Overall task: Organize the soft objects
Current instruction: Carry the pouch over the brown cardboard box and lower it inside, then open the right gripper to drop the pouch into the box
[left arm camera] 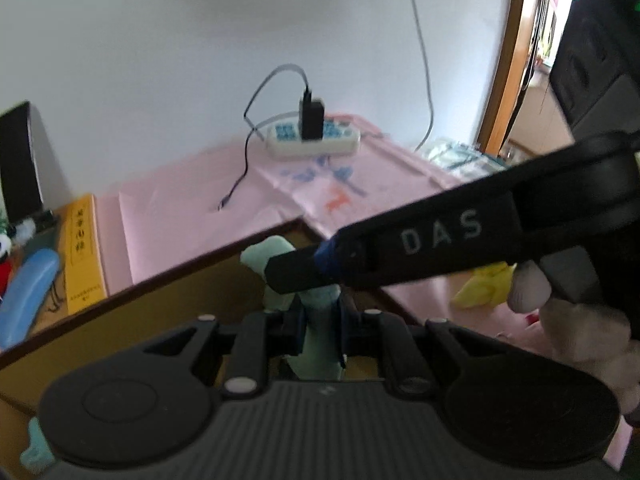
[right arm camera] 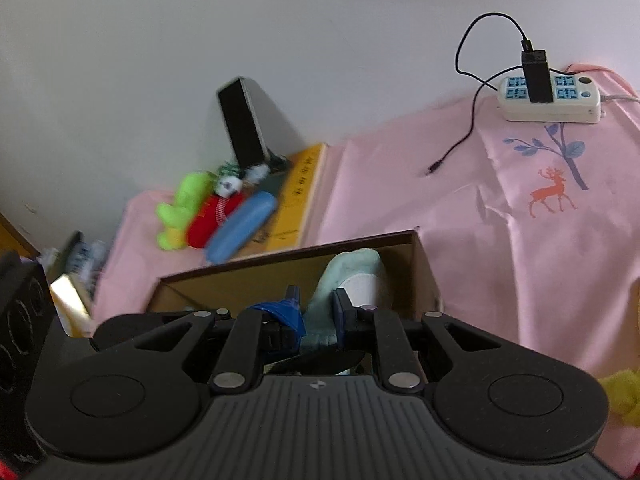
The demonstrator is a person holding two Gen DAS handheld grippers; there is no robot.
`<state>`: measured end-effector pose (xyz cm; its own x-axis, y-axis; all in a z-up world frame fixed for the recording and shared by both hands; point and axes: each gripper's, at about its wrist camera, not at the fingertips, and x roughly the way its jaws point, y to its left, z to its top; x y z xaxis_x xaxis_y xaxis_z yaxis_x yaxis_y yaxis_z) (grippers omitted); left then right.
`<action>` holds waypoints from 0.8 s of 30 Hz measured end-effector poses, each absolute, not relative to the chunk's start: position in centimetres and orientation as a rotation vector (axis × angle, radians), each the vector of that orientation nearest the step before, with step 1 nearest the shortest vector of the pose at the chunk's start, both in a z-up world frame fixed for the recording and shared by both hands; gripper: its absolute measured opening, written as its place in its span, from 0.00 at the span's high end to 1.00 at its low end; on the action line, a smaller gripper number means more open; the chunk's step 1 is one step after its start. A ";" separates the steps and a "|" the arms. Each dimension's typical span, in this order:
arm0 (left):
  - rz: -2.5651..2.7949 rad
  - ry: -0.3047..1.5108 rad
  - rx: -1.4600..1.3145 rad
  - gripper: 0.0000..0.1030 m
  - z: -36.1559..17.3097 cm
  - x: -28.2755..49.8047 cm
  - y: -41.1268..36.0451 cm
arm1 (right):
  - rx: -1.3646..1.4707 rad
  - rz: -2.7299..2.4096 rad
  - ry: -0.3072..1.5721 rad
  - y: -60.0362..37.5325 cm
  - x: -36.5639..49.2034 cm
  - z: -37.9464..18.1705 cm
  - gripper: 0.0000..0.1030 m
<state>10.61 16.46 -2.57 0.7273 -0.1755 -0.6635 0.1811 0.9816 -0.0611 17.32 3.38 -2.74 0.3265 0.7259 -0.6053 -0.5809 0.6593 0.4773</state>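
Gripping a pale green sock [left arm camera: 318, 322] with my left gripper [left arm camera: 320, 334], low centre of the left view, over the brown box [left arm camera: 132, 332]. Right gripper [right arm camera: 316, 316] is clamped on the same sock [right arm camera: 352, 276] at lower centre of the right view, its finger [left arm camera: 298, 274] crossing in from the right. Yellow cloth [left arm camera: 486, 284] lies at right on the pink sheet [left arm camera: 192, 216]. Power strip [right arm camera: 550, 98] sits upper right.
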 end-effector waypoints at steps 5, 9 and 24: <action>-0.199 0.806 -0.005 0.84 -4.2 12.8 16.4 | 0.051 0.805 0.816 4.9 17.1 -3.5 0.96; -0.189 0.842 -0.036 0.61 -4.9 13.5 16.7 | 0.063 0.768 0.851 4.8 17.9 -4.3 0.95; -0.065 0.849 -0.124 0.45 -3.1 11.2 18.4 | 0.194 0.714 0.831 1.7 16.4 -3.0 0.94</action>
<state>11.17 18.36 -3.08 0.6590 -0.1069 -0.7445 0.0078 0.9908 -0.1353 16.44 1.75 -2.97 0.4596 0.6479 -0.6074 -0.5026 0.7536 0.4236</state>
